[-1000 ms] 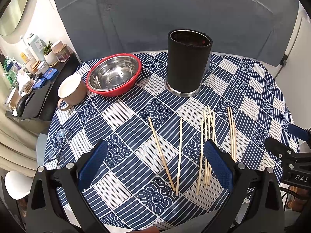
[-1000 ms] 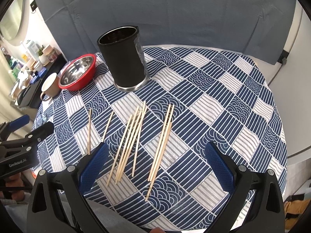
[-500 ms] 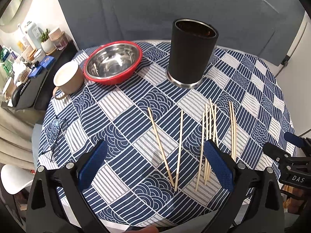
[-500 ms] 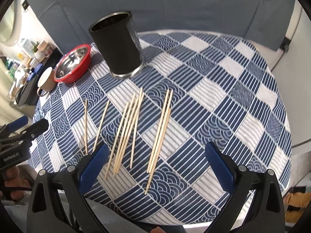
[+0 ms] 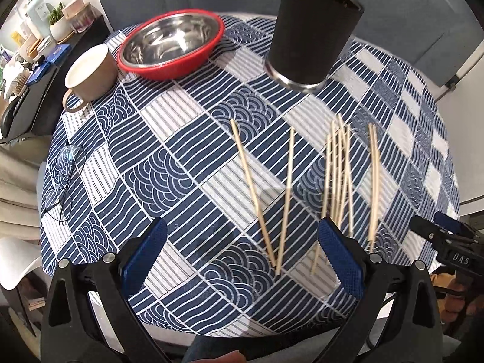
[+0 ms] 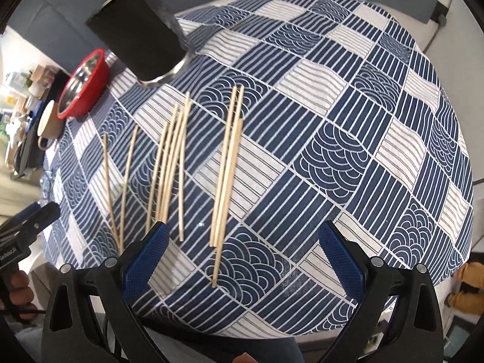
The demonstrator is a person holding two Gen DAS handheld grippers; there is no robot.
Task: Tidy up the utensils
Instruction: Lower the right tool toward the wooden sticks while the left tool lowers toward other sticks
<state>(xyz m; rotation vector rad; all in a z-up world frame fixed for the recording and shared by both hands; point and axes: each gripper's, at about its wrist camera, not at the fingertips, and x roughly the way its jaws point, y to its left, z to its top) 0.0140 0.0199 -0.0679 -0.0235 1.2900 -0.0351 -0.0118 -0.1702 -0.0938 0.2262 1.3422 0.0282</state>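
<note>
Both grippers spread wide, nothing between the pads. Left gripper (image 5: 242, 257) above the near edge of the cloth (image 5: 169, 157), blue pads (image 5: 145, 254) flanking the near ends of two splayed chopsticks (image 5: 282, 199) that meet almost in a V. Right gripper (image 6: 242, 257) above the near edge too, further right, its fingers either side of a tight group of three sticks (image 6: 228, 169), one of which reaches nearer than the rest.

Chopsticks all flat on the cloth, roughly parallel, pointing toward the holder (image 5: 314, 30). From left to right in the right view: two loose ones (image 6: 124, 181), then a bunch of about five (image 6: 169, 163) partly overlapping, then the group of three. Exact count in the bunch hard to tell through blur.

Holder black, upright, metal rim at the base, at the far side of the table, well apart from the sticks; inside too dark to see.

Red bowl (image 5: 169, 48) with steel lining left of the holder, tan mug (image 5: 90, 72) just beside the bowl. Glasses (image 5: 62, 181) at the left edge of the cloth. Cluttered shelf (image 5: 39, 45) beyond the table on the left.

Left gripper also visible at the left edge of the right view, gripped by a hand (image 6: 15, 293).
</note>
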